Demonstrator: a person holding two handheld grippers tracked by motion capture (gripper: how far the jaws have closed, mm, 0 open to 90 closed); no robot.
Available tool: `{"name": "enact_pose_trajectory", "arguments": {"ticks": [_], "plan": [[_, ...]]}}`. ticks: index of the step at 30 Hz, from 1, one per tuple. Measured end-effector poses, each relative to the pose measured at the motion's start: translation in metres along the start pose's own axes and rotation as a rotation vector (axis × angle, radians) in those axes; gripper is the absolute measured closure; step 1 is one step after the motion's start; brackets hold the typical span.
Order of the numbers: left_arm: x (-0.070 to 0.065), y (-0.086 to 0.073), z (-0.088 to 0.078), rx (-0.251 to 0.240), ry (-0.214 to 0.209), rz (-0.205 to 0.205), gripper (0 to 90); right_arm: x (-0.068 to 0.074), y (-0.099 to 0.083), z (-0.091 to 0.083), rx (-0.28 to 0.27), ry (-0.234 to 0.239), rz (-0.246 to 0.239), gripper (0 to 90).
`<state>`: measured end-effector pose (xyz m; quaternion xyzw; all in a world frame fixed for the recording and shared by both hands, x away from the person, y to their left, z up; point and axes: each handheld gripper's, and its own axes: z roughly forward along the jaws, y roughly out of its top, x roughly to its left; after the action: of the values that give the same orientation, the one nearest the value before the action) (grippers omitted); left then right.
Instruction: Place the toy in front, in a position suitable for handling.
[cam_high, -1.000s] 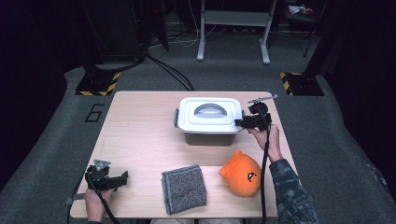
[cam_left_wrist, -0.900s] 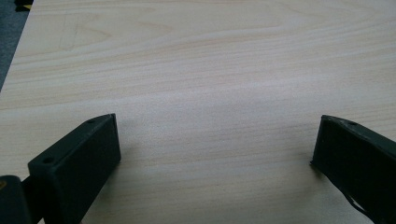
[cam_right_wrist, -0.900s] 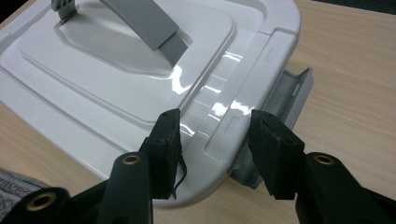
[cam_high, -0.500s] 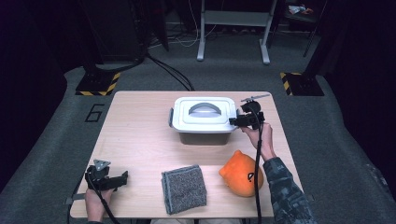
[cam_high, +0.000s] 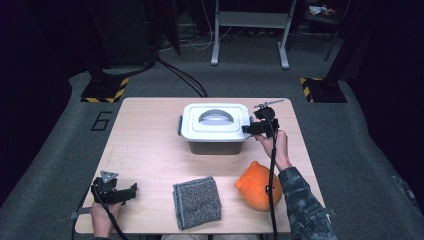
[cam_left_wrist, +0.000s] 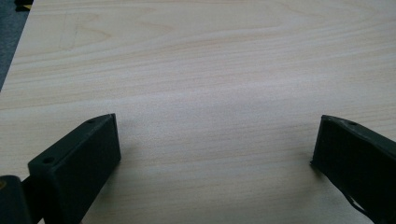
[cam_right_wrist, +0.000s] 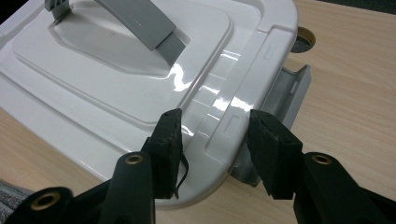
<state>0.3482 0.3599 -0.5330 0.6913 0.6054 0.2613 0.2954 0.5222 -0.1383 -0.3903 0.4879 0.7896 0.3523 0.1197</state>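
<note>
A white lidded box (cam_high: 215, 127) with a grey handle (cam_high: 215, 116) stands at the back middle of the wooden table (cam_high: 145, 135). My right gripper (cam_high: 248, 129) is at the box's right end. In the right gripper view its jaws (cam_right_wrist: 215, 135) straddle the lid's raised rim (cam_right_wrist: 233, 102), one pad on the lid (cam_right_wrist: 116, 79) and the other against the grey latch (cam_right_wrist: 289, 93), and they look shut on that edge. My left gripper (cam_high: 131, 191) rests at the table's front left, open, with bare wood between its jaws (cam_left_wrist: 217, 140).
A grey cloth (cam_high: 197, 201) lies at the front middle. An orange plush toy (cam_high: 257, 186) sits to its right, under my right forearm. Beyond the far table edge are a metal stand (cam_high: 250, 30) and floor cables.
The box has slid a little to the left, and my right gripper has gone with it at its right end. My left gripper has stayed put.
</note>
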Motion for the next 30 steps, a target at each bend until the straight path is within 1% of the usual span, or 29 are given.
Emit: {"name": "enact_pose_trajectory", "arguments": {"ticks": [2,3,6,7,8,10,14,15,16,19,21,22,23,24,29,30], "plan": [[0.0,0.0,0.0,0.0,0.0,0.0,0.2,0.002,0.001,0.001,0.001,0.001,0.001,54.7],[0.0,0.0,0.0,0.0,0.0,-0.001,0.2,0.002,0.001,0.001,0.002,0.001,-0.008,54.6],[0.0,0.0,0.0,0.0,-0.001,-0.001,0.2,0.006,0.002,0.003,0.003,0.001,-0.013,54.4],[0.0,0.0,0.0,0.0,0.0,-0.002,0.2,0.007,0.003,0.004,0.003,0.003,-0.008,54.3],[0.0,0.0,0.0,-0.001,-0.001,-0.002,0.2,0.007,0.003,0.004,0.005,0.005,-0.016,54.3],[0.0,0.0,0.0,0.0,-0.001,-0.002,0.2,0.009,0.004,0.005,0.005,0.01,-0.01,54.1],[0.0,0.0,0.0,0.0,-0.001,-0.001,0.2,0.013,0.006,0.007,0.015,0.01,-0.021,53.9],[0.0,0.0,0.0,0.0,-0.001,-0.002,0.2,0.014,0.007,0.008,0.013,0.012,-0.016,53.8],[0.0,0.0,0.0,0.0,-0.001,-0.001,0.2,0.015,0.008,0.009,0.018,0.011,-0.022,53.8],[0.0,0.0,0.0,0.0,0.0,0.0,0.2,0.019,0.009,0.011,0.019,0.012,-0.019,53.7],[0.0,0.0,0.0,0.0,0.0,-0.001,0.2,0.02,0.01,0.012,0.021,0.008,-0.028,53.5],[0.0,0.0,0.0,-0.001,-0.001,-0.002,0.2,0.022,0.011,0.013,0.019,0.008,-0.016,53.5],[0.0,0.0,0.0,0.0,0.0,0.0,0.2,0.022,0.012,0.014,0.024,0.014,-0.03,53.5],[0.0,0.0,0.0,0.0,0.0,0.0,0.2,0.024,0.013,0.014,0.023,0.014,-0.018,53.4],[0.0,0.0,0.0,-0.001,-0.001,-0.002,0.2,0.029,0.015,0.019,0.021,0.018,-0.022,53.3],[0.0,0.0,0.0,-0.001,-0.001,-0.002,0.2,0.03,0.016,0.019,0.022,0.013,-0.024,53.3]]}}
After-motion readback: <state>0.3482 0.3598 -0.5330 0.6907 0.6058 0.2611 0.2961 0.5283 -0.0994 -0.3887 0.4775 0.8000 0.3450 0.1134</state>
